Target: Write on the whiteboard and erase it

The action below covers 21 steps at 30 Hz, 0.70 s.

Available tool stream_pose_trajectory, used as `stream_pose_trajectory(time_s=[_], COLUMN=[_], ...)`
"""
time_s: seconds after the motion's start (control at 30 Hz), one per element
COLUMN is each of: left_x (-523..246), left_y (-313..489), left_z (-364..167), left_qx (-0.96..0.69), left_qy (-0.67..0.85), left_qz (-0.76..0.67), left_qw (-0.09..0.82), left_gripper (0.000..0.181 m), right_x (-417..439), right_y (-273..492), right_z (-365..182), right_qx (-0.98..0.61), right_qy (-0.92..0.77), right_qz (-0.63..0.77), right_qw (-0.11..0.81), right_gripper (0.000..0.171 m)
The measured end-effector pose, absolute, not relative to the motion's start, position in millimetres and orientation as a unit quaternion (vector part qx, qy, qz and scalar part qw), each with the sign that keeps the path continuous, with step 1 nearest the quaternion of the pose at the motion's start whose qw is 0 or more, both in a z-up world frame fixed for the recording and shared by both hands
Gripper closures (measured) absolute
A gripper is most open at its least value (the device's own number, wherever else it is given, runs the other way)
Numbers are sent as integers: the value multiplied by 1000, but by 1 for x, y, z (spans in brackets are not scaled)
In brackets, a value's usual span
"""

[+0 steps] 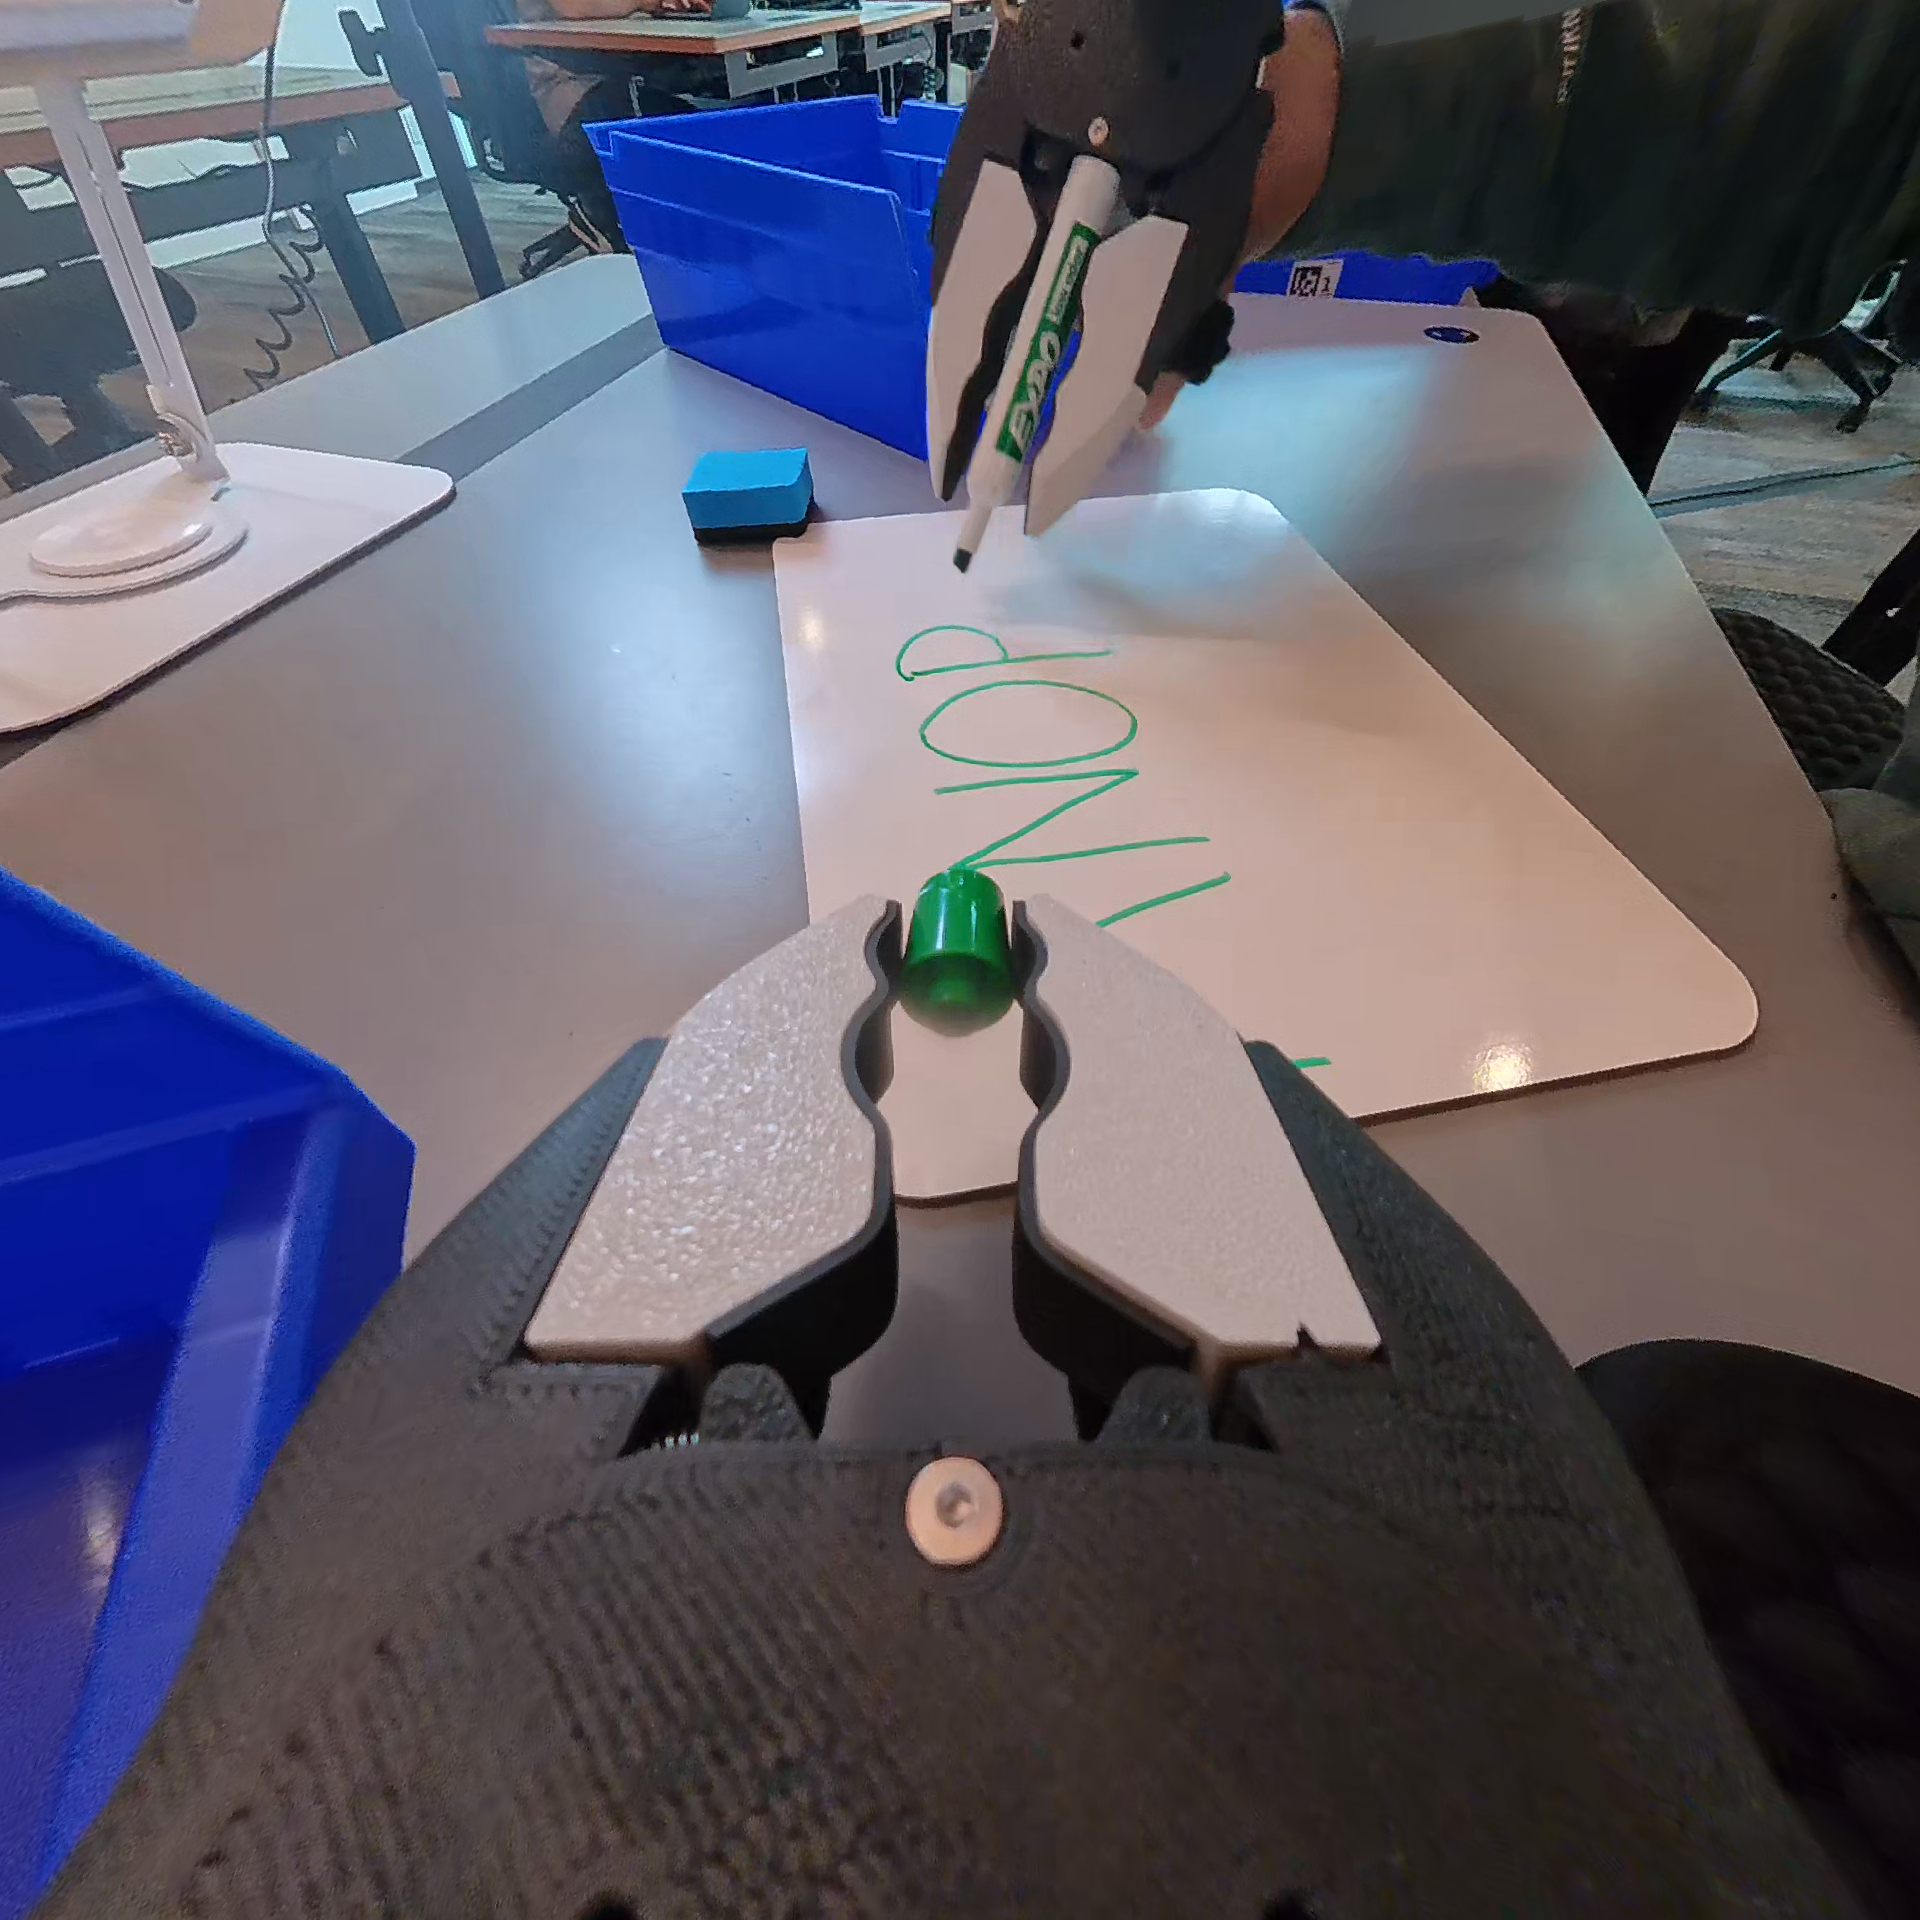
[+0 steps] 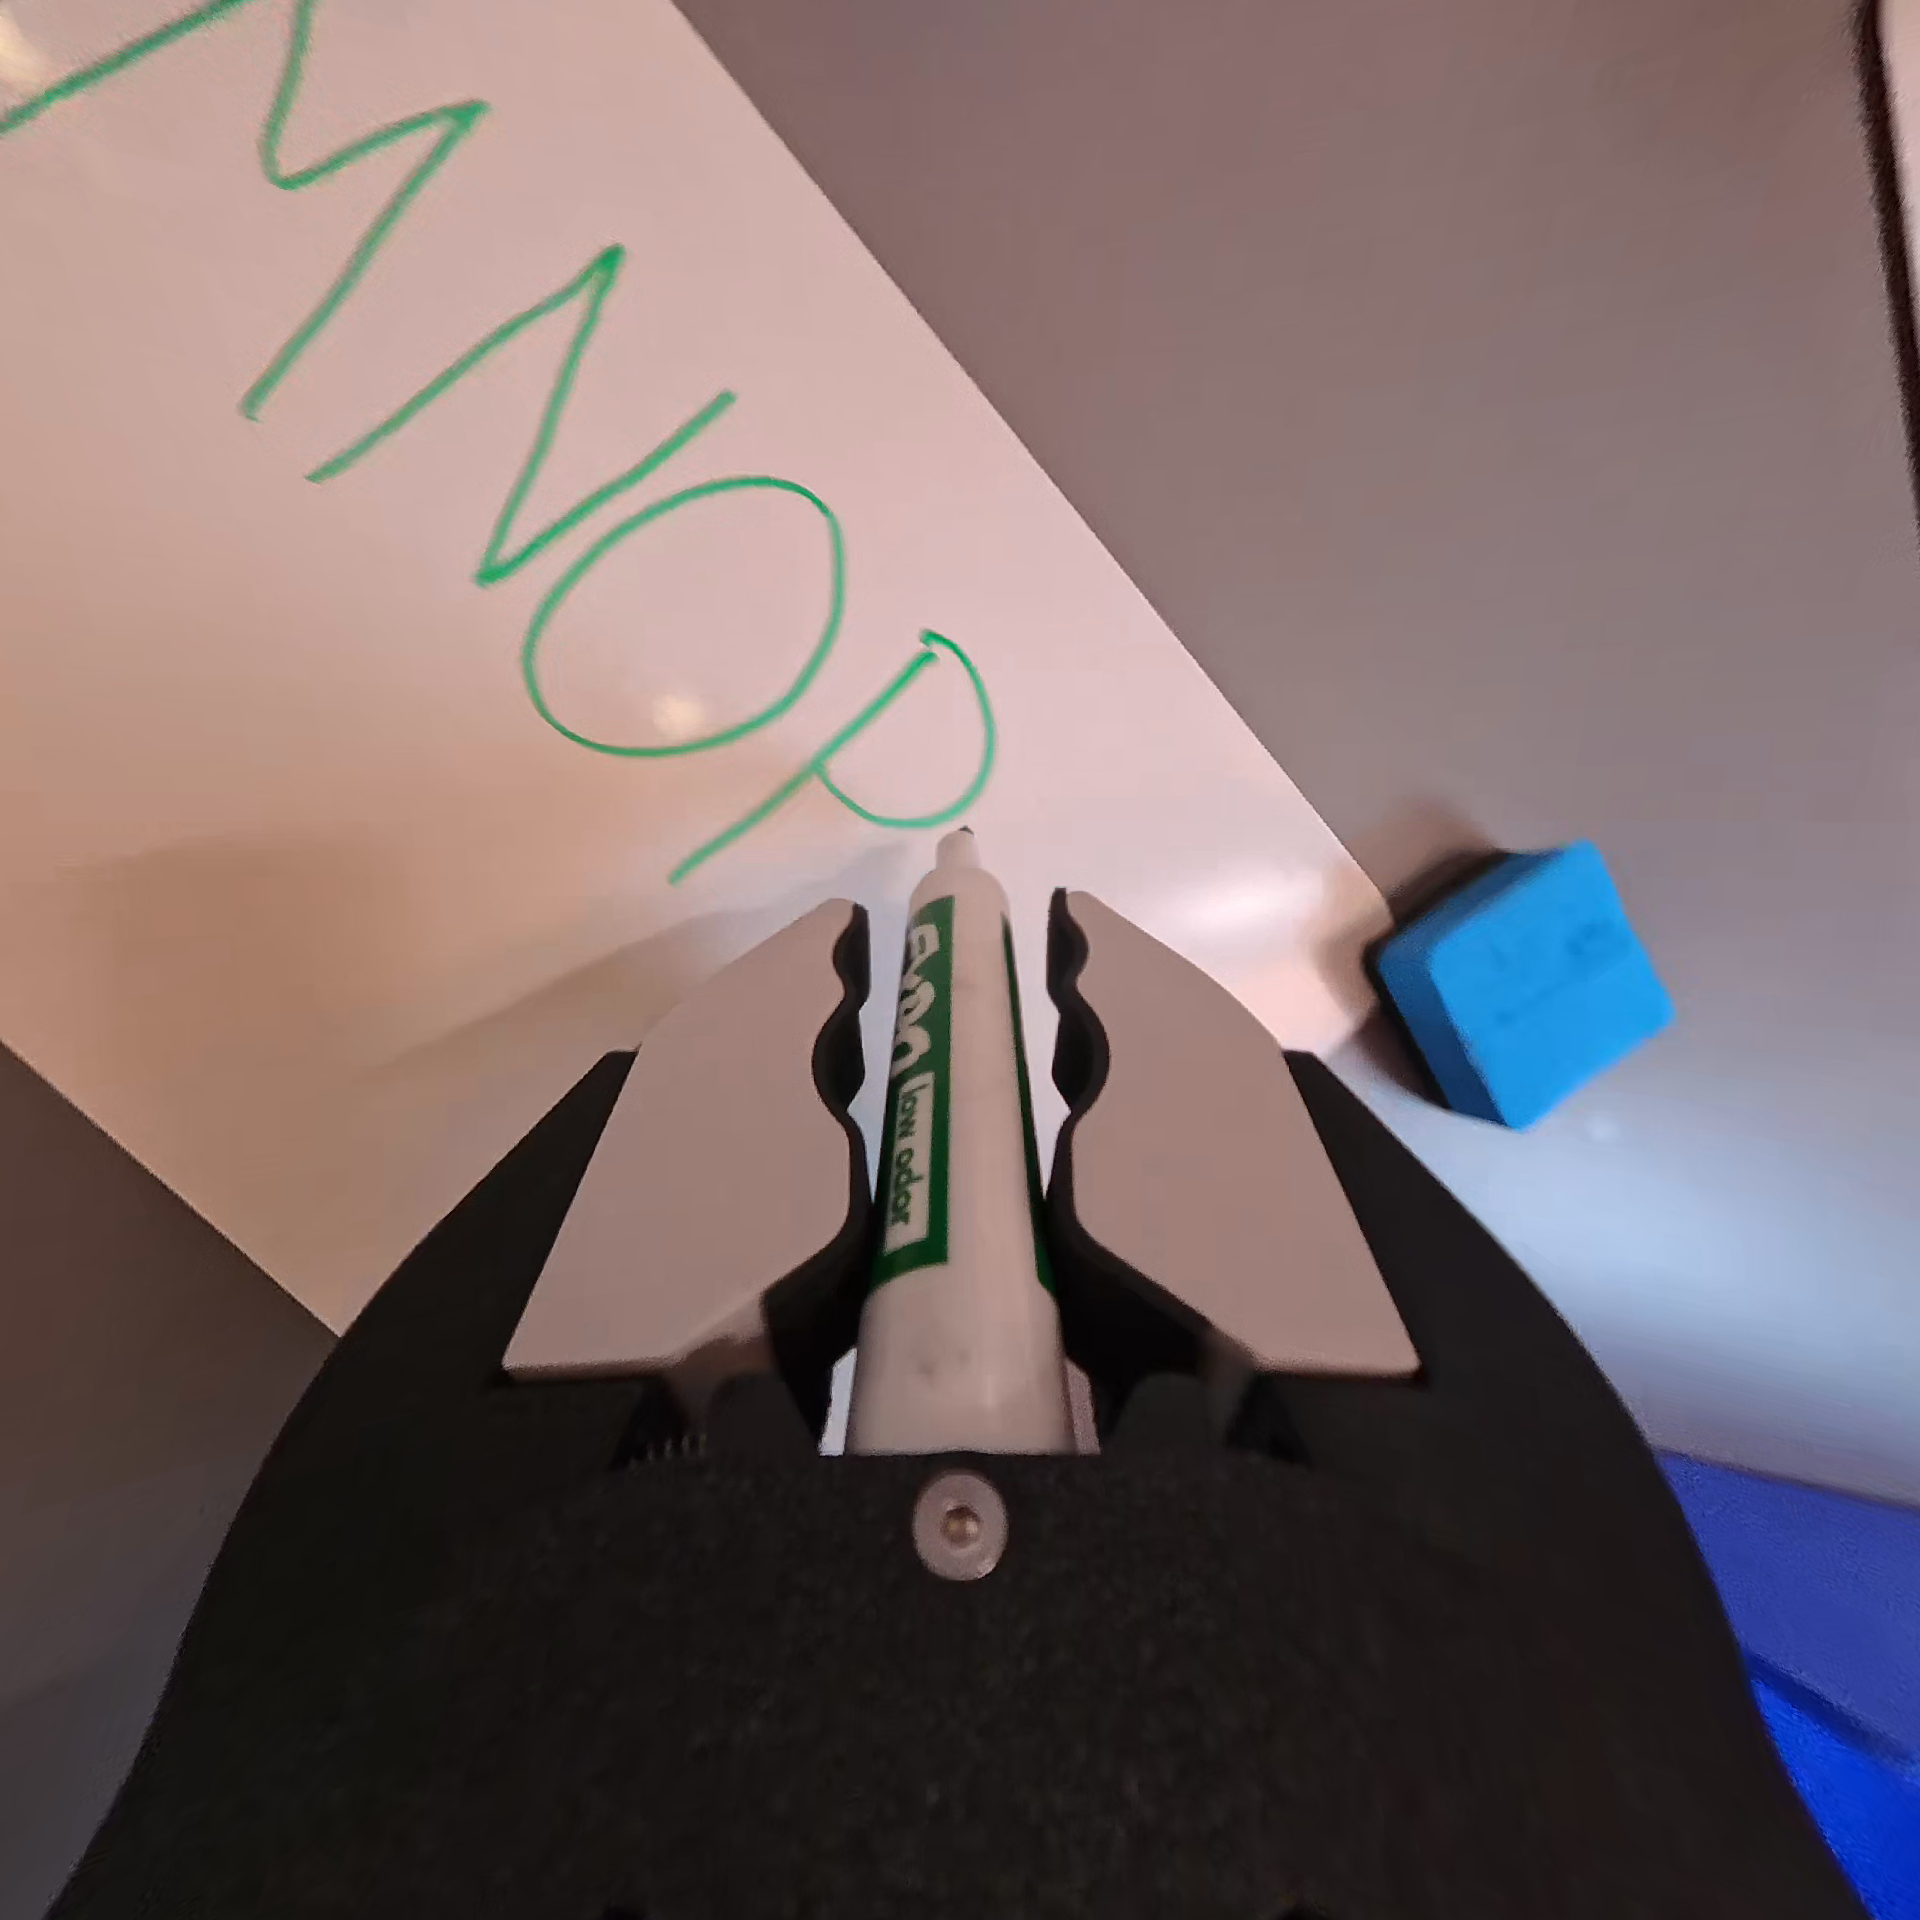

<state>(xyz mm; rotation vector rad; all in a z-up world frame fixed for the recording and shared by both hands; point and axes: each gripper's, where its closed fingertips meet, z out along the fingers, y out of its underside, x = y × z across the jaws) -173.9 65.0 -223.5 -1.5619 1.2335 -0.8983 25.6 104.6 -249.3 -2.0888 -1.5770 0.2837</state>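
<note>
A white whiteboard (image 1: 1351,831) lies flat on the grey table and bears several green letters (image 1: 1029,727). My right gripper (image 1: 992,499) is shut on a green-and-white marker (image 1: 1039,353), tip down just above the board's far end. In the right wrist view the marker (image 2: 956,1122) points at the board (image 2: 312,779) beside the last letter (image 2: 894,758). My left gripper (image 1: 956,925) is shut on the green marker cap (image 1: 956,956) over the board's near edge. A blue eraser (image 1: 748,494) with a black base sits off the board's far left corner; it also shows in the right wrist view (image 2: 1522,982).
A blue bin (image 1: 790,260) stands behind the eraser, another blue bin (image 1: 156,1195) at my near left. A white lamp base (image 1: 135,530) sits at the far left. A person's arm in a dark sleeve (image 1: 1610,135) holds the right gripper. Across from one pair of fingers to the other is roughly 20 centimetres. My right gripper is the nearer one to the blue eraser (image 1: 748,494): about 10 centimetres, against 30 centimetres. It is also in sight in the right wrist view (image 2: 1492,916).
</note>
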Motion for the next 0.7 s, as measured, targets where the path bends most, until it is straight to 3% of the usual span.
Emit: stream_pose_trajectory(time_s=[0.7], left_x=[-176], left_y=[67], left_z=[-224], left_qx=[-638], left_qy=[497], left_qz=[-365], left_qw=[462], left_gripper=[161], right_x=[25], right_y=[125], right_z=[-265], right_qx=[-778], right_qy=[-578], right_qz=[83], right_qw=[232], right_gripper=[138])
